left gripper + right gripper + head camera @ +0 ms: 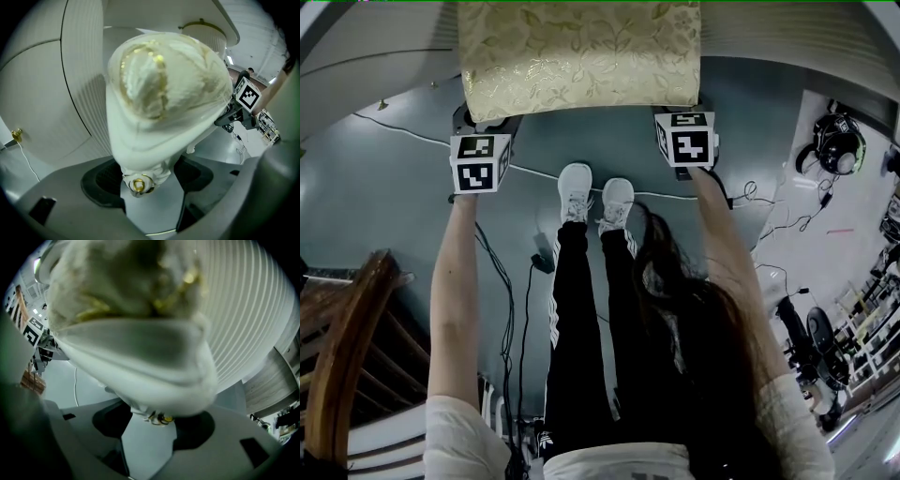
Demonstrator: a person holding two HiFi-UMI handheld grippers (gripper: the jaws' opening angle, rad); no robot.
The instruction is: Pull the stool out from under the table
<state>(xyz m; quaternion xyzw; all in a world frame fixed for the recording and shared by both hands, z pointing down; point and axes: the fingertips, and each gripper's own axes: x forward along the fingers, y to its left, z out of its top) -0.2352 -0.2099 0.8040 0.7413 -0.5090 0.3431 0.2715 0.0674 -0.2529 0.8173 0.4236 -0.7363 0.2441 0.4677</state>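
Note:
The stool (pixel 581 56) has a gold-patterned cushion and stands at the top of the head view, partly under the table. My left gripper (pixel 487 127) is at its near left corner and my right gripper (pixel 675 114) at its near right corner, both tips hidden under the cushion. In the left gripper view a white stool leg (pixel 143 168) with a gold foot (pixel 138 185) sits between the pads, touching both. The right gripper view shows another white leg (pixel 140 409) with a gold foot (pixel 164 418) between that gripper's pads, which appear to press on it.
The white ribbed table base (pixel 84 84) stands right behind the stool. A wooden chair (pixel 342 356) is at the lower left. Cables (pixel 511 309) trail over the grey floor beside the person's shoes (pixel 595 197). Equipment and headphones (pixel 839 145) lie at the right.

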